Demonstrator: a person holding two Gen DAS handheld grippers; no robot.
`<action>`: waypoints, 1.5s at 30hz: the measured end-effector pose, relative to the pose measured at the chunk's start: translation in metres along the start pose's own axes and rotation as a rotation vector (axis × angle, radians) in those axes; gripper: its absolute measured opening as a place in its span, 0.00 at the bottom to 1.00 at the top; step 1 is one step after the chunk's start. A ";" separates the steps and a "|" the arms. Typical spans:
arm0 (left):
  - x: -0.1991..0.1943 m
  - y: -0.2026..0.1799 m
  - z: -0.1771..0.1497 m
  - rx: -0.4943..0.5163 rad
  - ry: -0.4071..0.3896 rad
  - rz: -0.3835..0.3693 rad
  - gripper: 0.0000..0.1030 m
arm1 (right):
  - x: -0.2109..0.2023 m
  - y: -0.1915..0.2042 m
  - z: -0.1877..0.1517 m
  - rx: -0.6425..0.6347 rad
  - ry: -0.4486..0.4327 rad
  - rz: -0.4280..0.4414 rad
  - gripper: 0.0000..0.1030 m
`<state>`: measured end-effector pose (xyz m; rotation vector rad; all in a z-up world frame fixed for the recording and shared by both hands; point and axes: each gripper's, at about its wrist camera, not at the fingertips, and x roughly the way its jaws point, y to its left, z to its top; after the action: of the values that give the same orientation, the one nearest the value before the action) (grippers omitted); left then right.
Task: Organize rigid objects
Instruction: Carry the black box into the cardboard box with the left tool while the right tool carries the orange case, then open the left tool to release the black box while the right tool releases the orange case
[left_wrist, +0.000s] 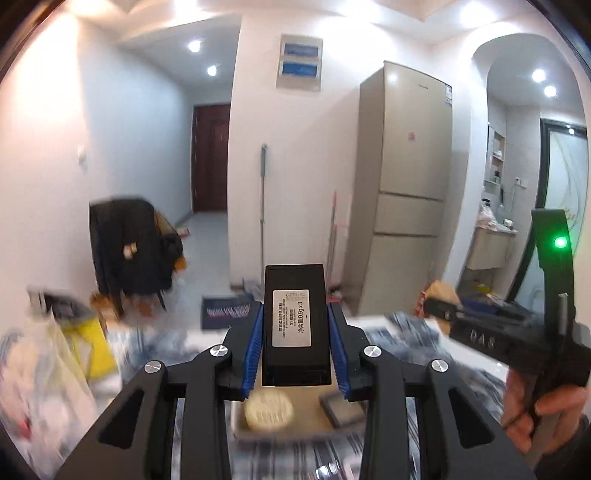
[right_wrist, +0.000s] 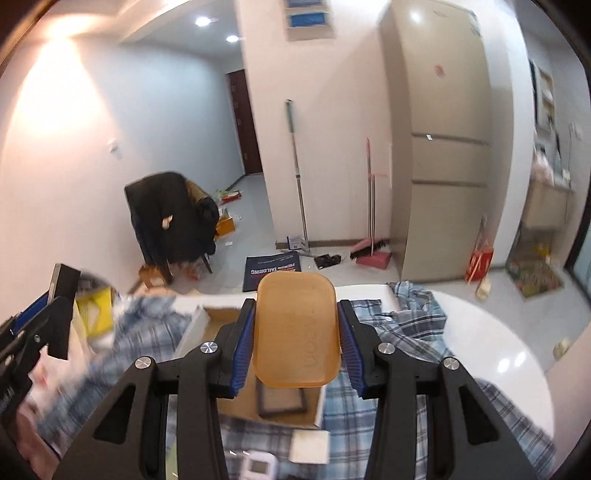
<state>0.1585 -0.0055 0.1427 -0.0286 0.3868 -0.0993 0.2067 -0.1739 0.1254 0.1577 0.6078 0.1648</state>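
Two stiff, light pieces: my left tongs (left_wrist: 295, 347) clench a slick black case (left_wrist: 294, 325) by its long sides, my right tongs (right_wrist: 295, 343) an amber lid (right_wrist: 297, 332) likewise.

A black rectangular case (left_wrist: 294, 325) with a white label stands upright above a tray's (left_wrist: 240, 424) round white compact (left_wrist: 269, 410), while a translucent amber lid (right_wrist: 297, 330) tilts above a dark-framed palette (right_wrist: 282, 400).

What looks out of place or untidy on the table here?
The plaid cloth lies crumpled, not flat, under the cardboard tray. Nothing looks spilled or broken. Both held items sit straight: black box, orange case.
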 end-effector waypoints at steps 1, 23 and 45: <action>0.005 -0.002 0.007 0.002 -0.002 0.015 0.34 | 0.002 0.001 0.006 0.009 -0.011 0.005 0.41; 0.227 0.041 -0.090 0.025 0.440 -0.043 0.34 | 0.171 -0.030 -0.051 0.079 0.309 -0.069 0.41; 0.258 0.034 -0.131 0.072 0.549 0.038 0.35 | 0.188 -0.008 -0.067 -0.029 0.270 0.046 0.41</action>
<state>0.3497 0.0008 -0.0768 0.0787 0.9319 -0.0825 0.3208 -0.1372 -0.0348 0.1225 0.8710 0.2411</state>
